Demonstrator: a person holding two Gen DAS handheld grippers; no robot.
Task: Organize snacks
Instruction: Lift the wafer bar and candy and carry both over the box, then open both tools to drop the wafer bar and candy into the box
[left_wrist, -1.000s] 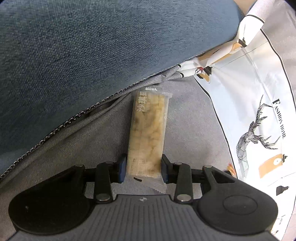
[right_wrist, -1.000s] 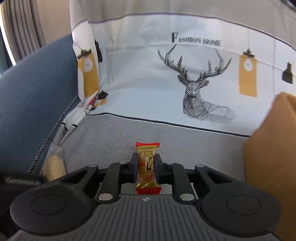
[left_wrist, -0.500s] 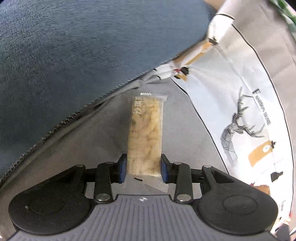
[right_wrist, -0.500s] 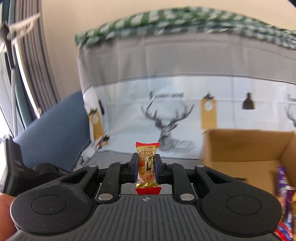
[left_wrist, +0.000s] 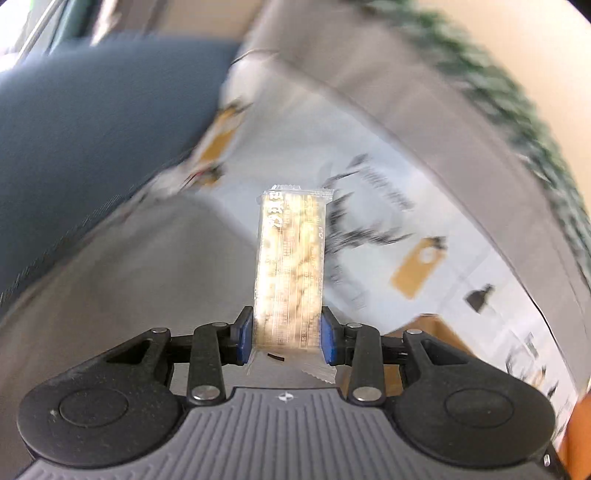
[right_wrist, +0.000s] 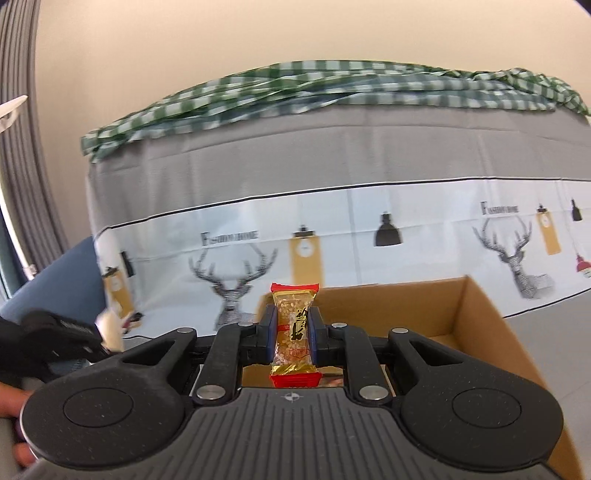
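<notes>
Left wrist view first, and it was a blurry one: the blue sofa arm (left_wrist: 92, 147) filled the ten o'clock side, the grey seat fabric (left_wrist: 147, 266) ran below it, and dead centre the left gripper (left_wrist: 286, 338) was clamped on the lower end of a long pale snack bar (left_wrist: 290, 266) in a clear wrapper. The blue pads (left_wrist: 243, 338) pressed both sides of the bar, and the bar stuck straight out toward twelve o'clock, clear of the seat. Off at two o'clock the deer-print cover (left_wrist: 388, 229) streaked past, smeared by motion, with a green checked cloth (left_wrist: 517, 99) along the top edge. A sliver of brown cardboard (left_wrist: 436, 332) showed just at three o'clock of the fingers.

Over to the right wrist view, much sharper. At nine o'clock sat the left gripper (right_wrist: 55, 332), dark and blurred, with a pale shape at its tip. In the middle, the right gripper (right_wrist: 293, 334) was squeezed tight on a small gold candy (right_wrist: 294, 332) with red crimped ends, held upright between the pads. Behind it and out to four o'clock lay the open cardboard box (right_wrist: 480, 325), its near end hidden by the gripper body, so what lay inside could not be told. Beyond, the deer-print cover (right_wrist: 406, 251) draped the sofa back, and the green checked cloth (right_wrist: 314, 92) lay along its top at twelve o'clock.
</notes>
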